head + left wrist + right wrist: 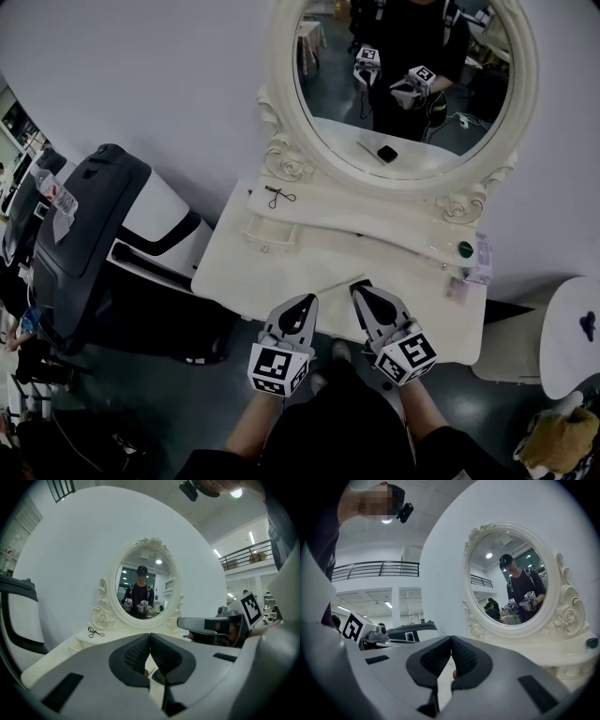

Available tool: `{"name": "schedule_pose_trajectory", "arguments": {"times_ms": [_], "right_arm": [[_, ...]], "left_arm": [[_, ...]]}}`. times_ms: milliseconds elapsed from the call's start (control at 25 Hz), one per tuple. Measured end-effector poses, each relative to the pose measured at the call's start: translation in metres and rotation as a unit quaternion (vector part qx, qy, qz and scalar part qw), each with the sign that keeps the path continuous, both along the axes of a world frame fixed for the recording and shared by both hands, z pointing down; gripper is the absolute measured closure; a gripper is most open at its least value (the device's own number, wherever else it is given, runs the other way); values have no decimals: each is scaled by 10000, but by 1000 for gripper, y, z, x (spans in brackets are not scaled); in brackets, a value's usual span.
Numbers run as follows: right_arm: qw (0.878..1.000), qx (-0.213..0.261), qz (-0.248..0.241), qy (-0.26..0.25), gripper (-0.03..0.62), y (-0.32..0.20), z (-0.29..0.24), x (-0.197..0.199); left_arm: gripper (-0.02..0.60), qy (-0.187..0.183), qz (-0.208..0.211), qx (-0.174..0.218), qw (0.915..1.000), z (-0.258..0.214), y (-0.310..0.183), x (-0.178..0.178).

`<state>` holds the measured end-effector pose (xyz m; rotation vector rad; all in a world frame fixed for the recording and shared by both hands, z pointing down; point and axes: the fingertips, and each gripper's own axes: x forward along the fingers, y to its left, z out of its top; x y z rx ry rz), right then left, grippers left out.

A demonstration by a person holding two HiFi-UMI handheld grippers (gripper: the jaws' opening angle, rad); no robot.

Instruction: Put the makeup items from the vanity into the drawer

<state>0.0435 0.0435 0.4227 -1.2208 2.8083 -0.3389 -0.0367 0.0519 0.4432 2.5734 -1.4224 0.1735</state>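
A white vanity (253,272) with an oval mirror (412,84) stands in front of me. A black eyelash curler (279,196) (95,632) lies at the left of its raised shelf, and a small green item (465,248) (592,642) at the right. A thin stick (339,285) rests on the tabletop just ahead of the jaws. The mirror reflects a black compact (386,153). My left gripper (307,301) (150,634) and right gripper (360,290) (451,638) hover side by side over the front edge, both shut with nothing in them. No drawer front shows.
A large black and white machine (94,216) stands to the left of the vanity. A white round stool (572,328) and a yellowish bag (562,441) are at the right. A pale packet (481,258) lies at the vanity's right edge.
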Motion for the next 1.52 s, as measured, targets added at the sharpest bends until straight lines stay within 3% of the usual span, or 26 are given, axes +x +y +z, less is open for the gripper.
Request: {"name": "schedule_pose_trajectory", "arguments": {"times_ms": [840,1280,1520], "right_arm": [[9982,-518,-238,-173,571,-96,40,39],[9969,-762,180,-80,571,-104,59,40],[9938,-965,496,229,569,-103,76,38]], "left_arm": [[568,-183,-304,-462,9983,36,-90,26],[567,-183,64,-655,9977,50,-103,24],[568,-92,208,-755,9969,60,-103,20]]}}
